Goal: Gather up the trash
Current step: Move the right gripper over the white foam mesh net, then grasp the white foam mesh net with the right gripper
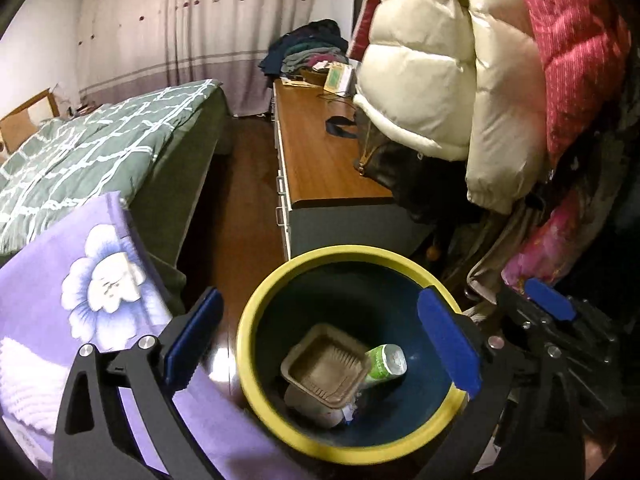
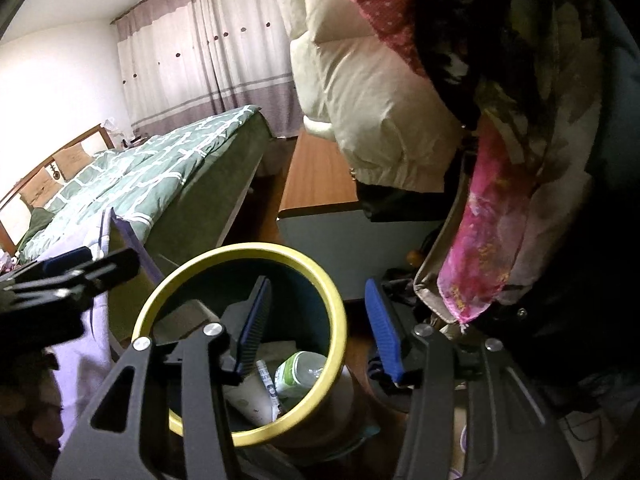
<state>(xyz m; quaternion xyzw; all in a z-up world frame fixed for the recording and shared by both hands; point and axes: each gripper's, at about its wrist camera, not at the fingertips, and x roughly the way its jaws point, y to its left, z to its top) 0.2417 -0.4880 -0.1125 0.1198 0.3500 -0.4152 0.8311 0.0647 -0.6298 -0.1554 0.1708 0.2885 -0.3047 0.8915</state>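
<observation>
While both tongs (image 1: 320, 344) (image 2: 316, 332) hang spread, a round yellow-rimmed bin (image 1: 256, 320) holds a ribbed tray (image 1: 324, 372) and can (image 1: 386, 364).

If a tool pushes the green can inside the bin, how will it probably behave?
The green can lies on its side, so it would probably roll. It looks small and thin-walled, likely light and easy to dent. It leans against the brown tray inside the bin, which may block rolling that way.
</observation>
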